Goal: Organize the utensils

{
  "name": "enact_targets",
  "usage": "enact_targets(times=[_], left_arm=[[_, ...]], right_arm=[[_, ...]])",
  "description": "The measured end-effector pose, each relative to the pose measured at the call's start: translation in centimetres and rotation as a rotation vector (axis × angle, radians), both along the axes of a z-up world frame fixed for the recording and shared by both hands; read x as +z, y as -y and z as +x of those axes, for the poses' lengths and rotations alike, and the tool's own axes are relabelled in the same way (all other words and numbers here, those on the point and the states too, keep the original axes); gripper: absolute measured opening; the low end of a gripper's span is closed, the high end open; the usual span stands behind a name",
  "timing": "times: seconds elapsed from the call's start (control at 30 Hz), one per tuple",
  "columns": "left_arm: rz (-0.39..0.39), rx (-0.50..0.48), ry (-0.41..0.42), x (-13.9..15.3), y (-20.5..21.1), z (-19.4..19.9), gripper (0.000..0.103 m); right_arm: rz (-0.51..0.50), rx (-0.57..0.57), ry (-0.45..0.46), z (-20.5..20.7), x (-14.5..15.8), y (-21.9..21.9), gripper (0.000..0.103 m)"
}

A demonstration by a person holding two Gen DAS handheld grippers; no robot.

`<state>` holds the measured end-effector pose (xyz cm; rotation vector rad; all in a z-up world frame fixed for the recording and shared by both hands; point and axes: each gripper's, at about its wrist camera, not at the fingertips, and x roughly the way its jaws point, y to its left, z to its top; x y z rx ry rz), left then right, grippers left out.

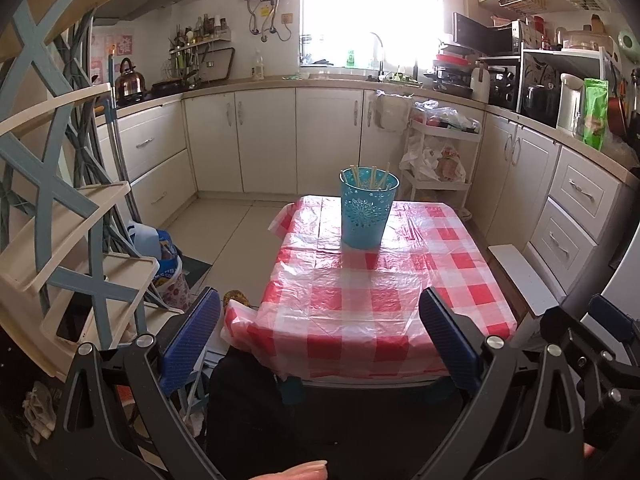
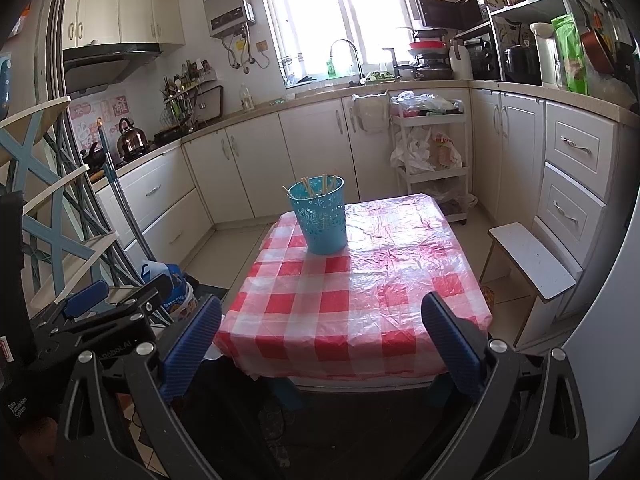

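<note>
A turquoise perforated holder (image 1: 368, 210) (image 2: 321, 216) stands upright toward the far end of a small table with a red-and-white checked plastic cover (image 1: 360, 300) (image 2: 352, 296). Several pale chopsticks (image 1: 374, 178) (image 2: 316, 185) stick up out of it. My left gripper (image 1: 320, 312) is open, held back from the table's near edge, with nothing between its blue pads. My right gripper (image 2: 322, 316) is open and empty too, at the same near edge. The right gripper (image 1: 600, 332) also shows at the lower right of the left wrist view, the left gripper (image 2: 104, 300) at the lower left of the right wrist view.
A blue-and-cream shelf rack (image 1: 60, 200) stands close on the left, with bags (image 1: 168, 256) on the floor by it. A white stool (image 2: 532, 264) sits right of the table, a white trolley (image 2: 432, 152) behind it. Kitchen cabinets (image 1: 260, 140) ring the room.
</note>
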<state>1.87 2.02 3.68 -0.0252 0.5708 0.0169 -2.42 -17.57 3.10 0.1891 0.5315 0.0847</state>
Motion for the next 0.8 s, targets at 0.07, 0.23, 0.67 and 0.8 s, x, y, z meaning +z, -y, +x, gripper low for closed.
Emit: enact_targets(times=[0.07, 0.23, 0.67, 0.8], left_arm=[[0.002, 0.004, 0.002, 0.04, -0.15, 0.04, 0.095], [0.008, 0.011, 0.0, 0.02, -0.21, 0.22, 0.095], [0.007, 0.012, -0.01, -0.3, -0.15, 0.35, 0.095], [-0.009, 0.012, -0.02, -0.45, -0.39, 0.51, 0.095]], right_arm=[[0.001, -0.001, 0.0, 0.02, -0.03, 0.02, 0.096], [0.002, -0.001, -0.003, 0.0, -0.1, 0.11, 0.096], [0.001, 0.0, -0.006, 0.02, -0.23, 0.11, 0.096], [0.002, 0.0, -0.006, 0.04, -0.2, 0.1, 0.096]])
